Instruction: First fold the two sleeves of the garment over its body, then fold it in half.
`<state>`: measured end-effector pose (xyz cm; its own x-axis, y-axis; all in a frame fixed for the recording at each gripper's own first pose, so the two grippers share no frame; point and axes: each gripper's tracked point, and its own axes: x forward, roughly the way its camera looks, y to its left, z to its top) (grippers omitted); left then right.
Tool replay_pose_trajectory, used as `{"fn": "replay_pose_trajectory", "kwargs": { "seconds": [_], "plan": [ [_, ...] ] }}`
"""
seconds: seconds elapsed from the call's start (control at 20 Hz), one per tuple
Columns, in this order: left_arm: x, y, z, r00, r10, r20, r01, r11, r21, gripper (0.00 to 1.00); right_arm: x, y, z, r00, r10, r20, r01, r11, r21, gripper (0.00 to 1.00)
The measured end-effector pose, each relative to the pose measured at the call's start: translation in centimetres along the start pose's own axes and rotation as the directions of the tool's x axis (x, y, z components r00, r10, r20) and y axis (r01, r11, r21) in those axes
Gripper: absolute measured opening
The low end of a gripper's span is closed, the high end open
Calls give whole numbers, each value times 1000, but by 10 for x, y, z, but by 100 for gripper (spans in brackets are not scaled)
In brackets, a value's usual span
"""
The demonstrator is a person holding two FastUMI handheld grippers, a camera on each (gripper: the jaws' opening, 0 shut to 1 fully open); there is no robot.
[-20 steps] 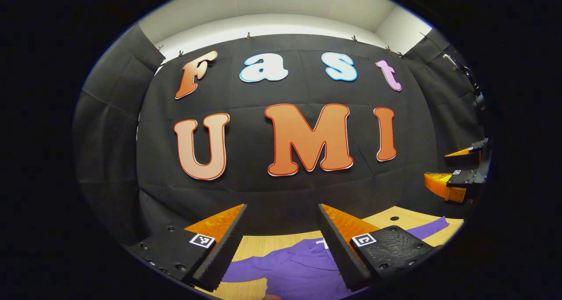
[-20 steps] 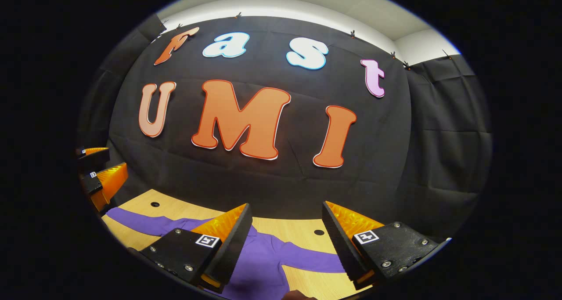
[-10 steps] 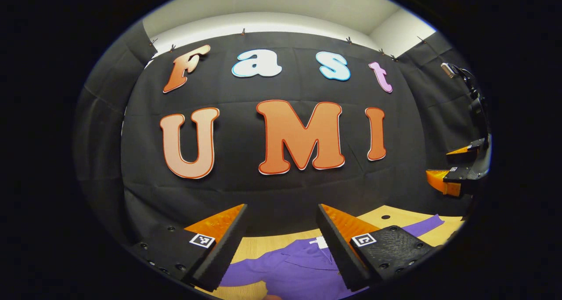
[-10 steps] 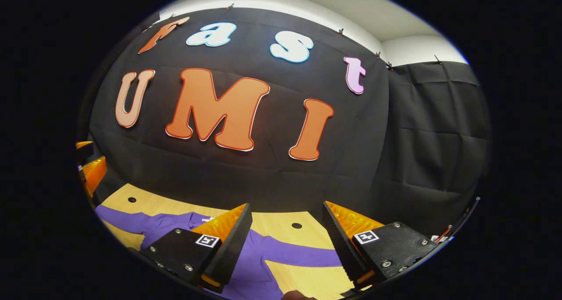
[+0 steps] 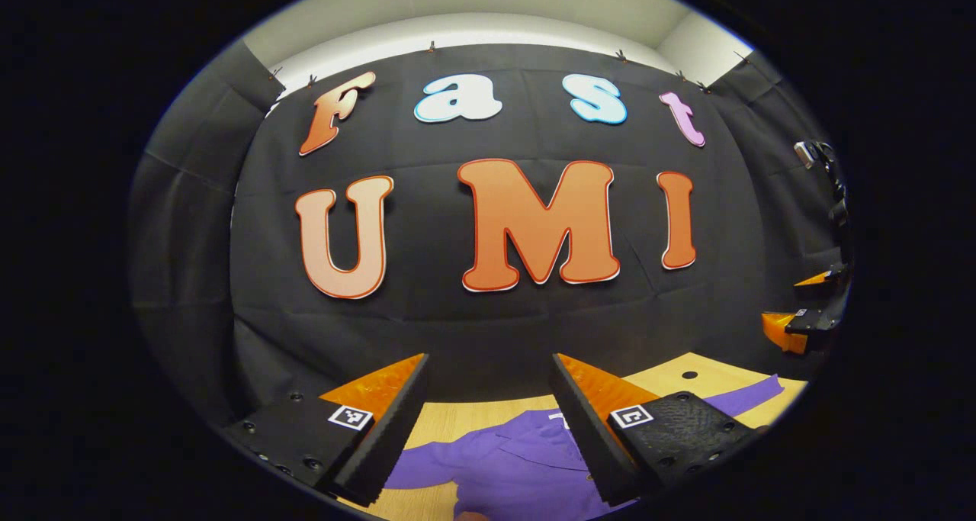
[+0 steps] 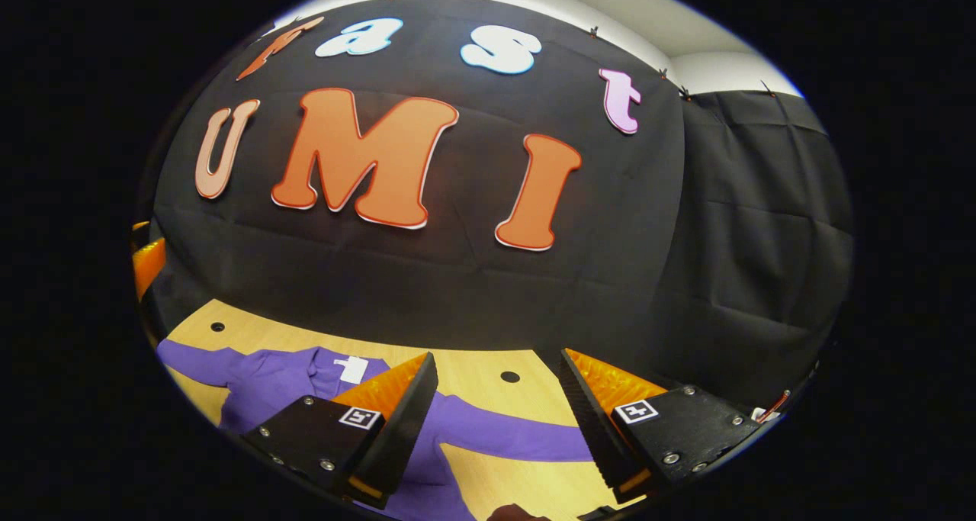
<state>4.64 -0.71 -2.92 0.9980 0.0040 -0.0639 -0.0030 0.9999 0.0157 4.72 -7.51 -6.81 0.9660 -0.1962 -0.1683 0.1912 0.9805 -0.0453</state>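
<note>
Purple fabric lies flat on the wooden table [image 6: 488, 368] below both grippers: a long-sleeved shirt [image 5: 518, 467], collar toward the booth's back wall, with neither sleeve folded yet. In the left gripper view, the left gripper [image 5: 488, 422] hovers above the shirt with its fingers spread wide and nothing between them; the collar sits just under the gap. In the right gripper view, the right gripper [image 6: 499, 422] is likewise parted and empty, and the shirt's right sleeve [image 6: 511, 437] runs straight across beneath its fingers, stretching outward from the body — long axis crosswise to the way the fingers point. That sleeve is clearly nearer this gripper, so it looks the natural one to take the cuff end and carry it inward over the chest. Farther off on the shirt's other side, the left sleeve [image 6: 191, 353] reaches toward the table's edge, close to where the left gripper shows at the side. Beyond the table hangs the black cloth wall [image 6: 747, 223] — no folding has begun, judging from how the garment lies.
</note>
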Motion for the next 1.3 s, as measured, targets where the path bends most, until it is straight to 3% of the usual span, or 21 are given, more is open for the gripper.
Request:
{"fn": "replay_pose_trajectory", "kwargs": {
  "seconds": [0.45,0.65,0.85,0.95,1.15,1.3],
  "plan": [
    [1,-48,-10,997,60,-53,-59,998,15,98,56,-99,-86,981,-76,-181,74,997,-20,95],
    [-2,-65,-17,993,84,-82,-83,996,18,97,74,-124,-149,938,-41,-343,52,998,23,96],
    [-4,-74,-29,985,122,-120,-119,992,26,97,95,-156,-188,901,-37,-432,66,996,52,96],
    [-7,-81,-35,981,134,-139,-128,991,48,98,103,-162,-213,863,7,-505,47,994,95,96],
    [-11,-102,-53,974,111,-199,-104,994,46,97,116,-173,-265,758,94,-646,60,975,213,97],
    [-11,-106,-58,969,119,-218,-110,992,54,97,127,-181,-284,710,124,-694,74,966,249,97]
  ]
}}
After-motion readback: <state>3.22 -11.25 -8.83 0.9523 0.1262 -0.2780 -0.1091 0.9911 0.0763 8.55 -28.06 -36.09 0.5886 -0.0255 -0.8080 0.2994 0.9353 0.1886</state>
